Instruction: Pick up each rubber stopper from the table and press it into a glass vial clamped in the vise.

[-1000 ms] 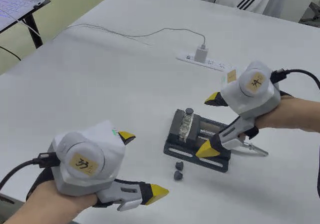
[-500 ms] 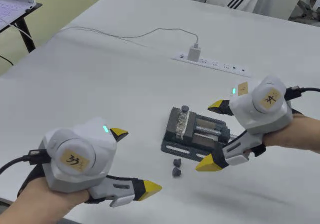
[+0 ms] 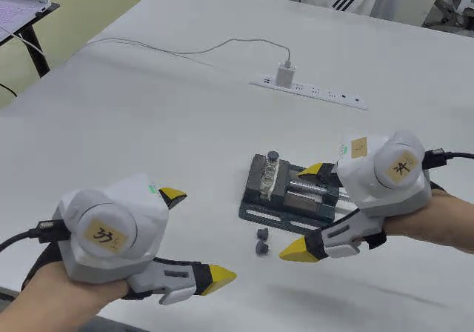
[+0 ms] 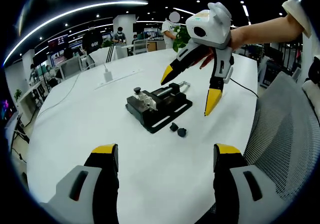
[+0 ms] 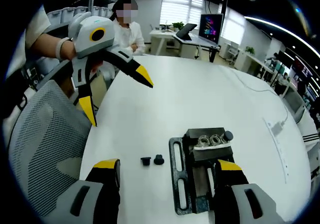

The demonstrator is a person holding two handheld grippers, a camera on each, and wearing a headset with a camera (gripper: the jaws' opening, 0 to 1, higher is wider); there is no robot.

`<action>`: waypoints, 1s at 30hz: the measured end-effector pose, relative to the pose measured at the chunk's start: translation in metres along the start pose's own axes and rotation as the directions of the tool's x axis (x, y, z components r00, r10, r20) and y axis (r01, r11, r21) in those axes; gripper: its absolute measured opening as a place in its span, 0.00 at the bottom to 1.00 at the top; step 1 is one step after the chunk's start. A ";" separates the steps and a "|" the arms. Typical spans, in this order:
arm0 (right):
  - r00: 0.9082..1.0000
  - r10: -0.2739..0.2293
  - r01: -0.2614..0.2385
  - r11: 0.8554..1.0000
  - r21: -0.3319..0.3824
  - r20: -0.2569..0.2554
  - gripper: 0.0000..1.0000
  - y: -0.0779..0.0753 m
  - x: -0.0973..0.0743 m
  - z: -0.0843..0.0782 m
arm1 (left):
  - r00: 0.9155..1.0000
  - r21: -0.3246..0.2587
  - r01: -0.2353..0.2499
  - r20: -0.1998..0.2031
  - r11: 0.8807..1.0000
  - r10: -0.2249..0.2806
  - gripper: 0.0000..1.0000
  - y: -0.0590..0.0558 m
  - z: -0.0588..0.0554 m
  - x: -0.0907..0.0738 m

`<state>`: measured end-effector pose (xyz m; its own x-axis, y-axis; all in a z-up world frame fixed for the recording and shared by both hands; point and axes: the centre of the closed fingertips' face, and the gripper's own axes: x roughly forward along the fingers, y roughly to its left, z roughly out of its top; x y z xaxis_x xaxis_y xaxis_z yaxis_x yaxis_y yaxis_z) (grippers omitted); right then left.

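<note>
**Both grippers released and empty, either side of the vise (image 3: 285, 198) on the white table (image 3: 148, 110).**

The left gripper (image 3: 198, 234) hovers at the near left, jaws spread wide and holding nothing. The right gripper (image 3: 302, 211) hovers at the right, jaws likewise apart, with one tip over the vise's right end and the other just near of the vise. A glass vial (image 3: 269, 178) sits clamped in the vise, capped by a dark stopper (image 3: 273, 155). Two loose rubber stoppers (image 3: 261, 241) lie close together on the table, just near of the vise. A power strip (image 3: 311, 93) lies farther back.
</note>
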<state>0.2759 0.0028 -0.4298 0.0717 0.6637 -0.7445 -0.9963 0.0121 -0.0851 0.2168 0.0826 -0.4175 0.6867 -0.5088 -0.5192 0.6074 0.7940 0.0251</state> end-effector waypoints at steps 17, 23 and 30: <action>1.000 -0.013 0.011 0.992 0.126 0.014 0.35 -0.001 0.025 -0.013 | 1.000 -0.022 -0.004 -0.014 1.000 0.004 0.76 -0.003 -0.009 -0.002; 1.000 0.002 -0.003 0.990 0.138 0.001 0.29 0.002 0.032 -0.018 | 1.000 -0.028 -0.006 -0.017 1.000 0.005 0.76 -0.003 -0.011 -0.002; 1.000 0.020 -0.019 0.988 0.151 -0.004 0.21 0.007 0.041 -0.020 | 1.000 -0.032 -0.004 -0.021 0.999 0.003 0.76 -0.004 -0.014 -0.001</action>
<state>0.2729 0.0148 -0.4739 0.0522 0.6611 -0.7485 -0.9932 0.1123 0.0299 0.2083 0.0847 -0.4286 0.6798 -0.4991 -0.5373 0.5916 0.8062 -0.0004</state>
